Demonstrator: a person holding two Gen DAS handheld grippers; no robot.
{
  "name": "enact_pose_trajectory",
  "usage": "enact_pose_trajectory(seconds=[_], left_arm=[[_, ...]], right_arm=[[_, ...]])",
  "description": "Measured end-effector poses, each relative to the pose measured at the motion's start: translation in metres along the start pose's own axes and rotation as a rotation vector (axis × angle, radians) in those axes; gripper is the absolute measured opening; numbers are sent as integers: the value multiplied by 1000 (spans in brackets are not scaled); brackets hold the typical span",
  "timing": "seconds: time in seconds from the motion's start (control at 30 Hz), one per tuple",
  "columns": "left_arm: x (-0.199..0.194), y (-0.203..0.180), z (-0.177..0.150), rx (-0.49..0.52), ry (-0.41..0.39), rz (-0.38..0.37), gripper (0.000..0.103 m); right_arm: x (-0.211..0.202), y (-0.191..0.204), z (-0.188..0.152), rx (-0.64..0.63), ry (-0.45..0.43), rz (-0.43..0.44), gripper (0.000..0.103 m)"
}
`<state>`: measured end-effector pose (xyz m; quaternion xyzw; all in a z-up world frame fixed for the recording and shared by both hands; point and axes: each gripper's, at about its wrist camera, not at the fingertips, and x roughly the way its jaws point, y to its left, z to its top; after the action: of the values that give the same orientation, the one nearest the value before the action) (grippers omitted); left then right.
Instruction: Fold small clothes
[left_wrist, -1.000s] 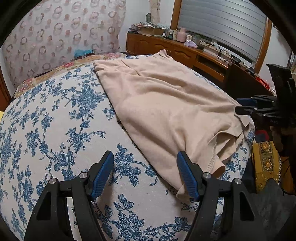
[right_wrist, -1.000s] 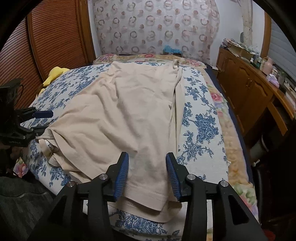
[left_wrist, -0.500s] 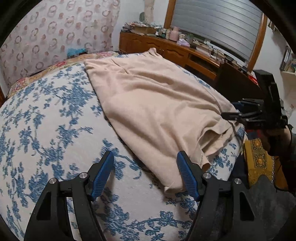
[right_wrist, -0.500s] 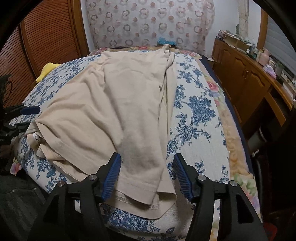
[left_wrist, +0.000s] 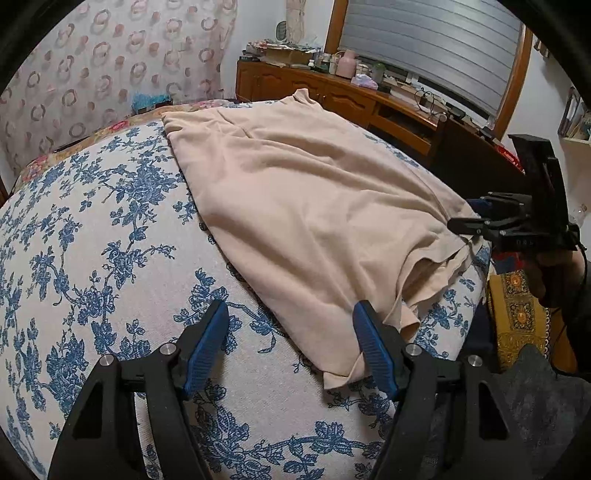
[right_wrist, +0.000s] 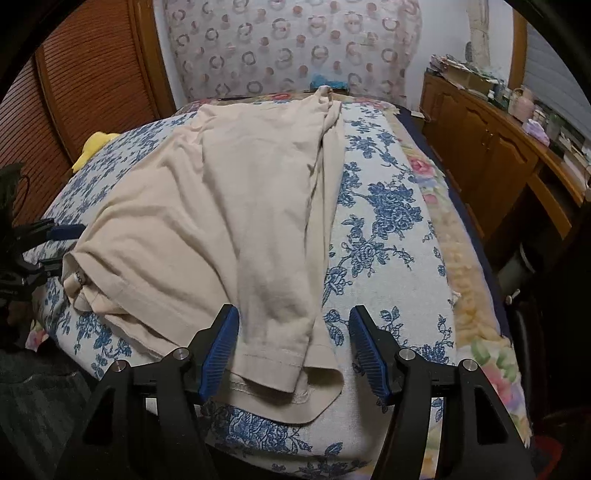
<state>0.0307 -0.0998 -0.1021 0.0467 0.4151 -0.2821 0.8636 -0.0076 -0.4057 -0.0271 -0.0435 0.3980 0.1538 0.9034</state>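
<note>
Beige garment (right_wrist: 229, 206) lies lengthwise on the bed (right_wrist: 384, 229), its hem between the just-widened, unclamped right gripper (right_wrist: 293, 347) fingers; left gripper (left_wrist: 290, 345) fingers likewise apart, ready for regrasping.

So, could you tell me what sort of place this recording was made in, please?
Most likely a home bedroom: a bed with a blue floral cover, a beige garment laid out on it, and a cluttered wooden sideboard under a shuttered window.
</note>
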Motion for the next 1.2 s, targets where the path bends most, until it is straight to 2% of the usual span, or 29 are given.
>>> enact_pose_trajectory(seconds=[0.17,0.2,0.27,0.33,0.4,0.5,0.63,0.67,0.7,0.77,0.97,1.13,1.2], left_arm=[[0,-3,-1,8,-2,-37,53],[0,-4,-1,13,1,-42,48],[0,-7,-1,22,8,-50,42],[1,-10,-1,29,13,-57,39],[1,-11,-1,34,16,-57,39],[1,-11,0,32,25,-63,39],[1,-14,0,45,33,-65,36],[1,-15,-1,50,38,-82,23],[2,-15,0,49,39,-86,16],[0,-15,3,50,24,-78,10],[-32,2,31,-6,-118,-75,9],[-36,21,76,3,-180,-61,9],[-30,31,92,1,-191,-44,9]], right_arm=[[-2,14,-3,-57,16,68,64],[-2,15,-3,-64,17,90,61],[-2,21,-4,-100,17,74,57],[-2,23,-5,-119,11,87,39],[-2,23,-6,-113,8,111,26],[-1,24,-4,-116,-2,115,17],[0,25,-4,-100,-23,118,13],[-1,24,-4,-91,-37,122,13],[-4,23,-5,-84,-49,126,12],[-11,22,-1,-67,-90,137,12],[-39,20,15,-68,-203,143,12],[-40,14,44,-64,-289,148,12],[-32,12,57,-62,-298,141,12]])
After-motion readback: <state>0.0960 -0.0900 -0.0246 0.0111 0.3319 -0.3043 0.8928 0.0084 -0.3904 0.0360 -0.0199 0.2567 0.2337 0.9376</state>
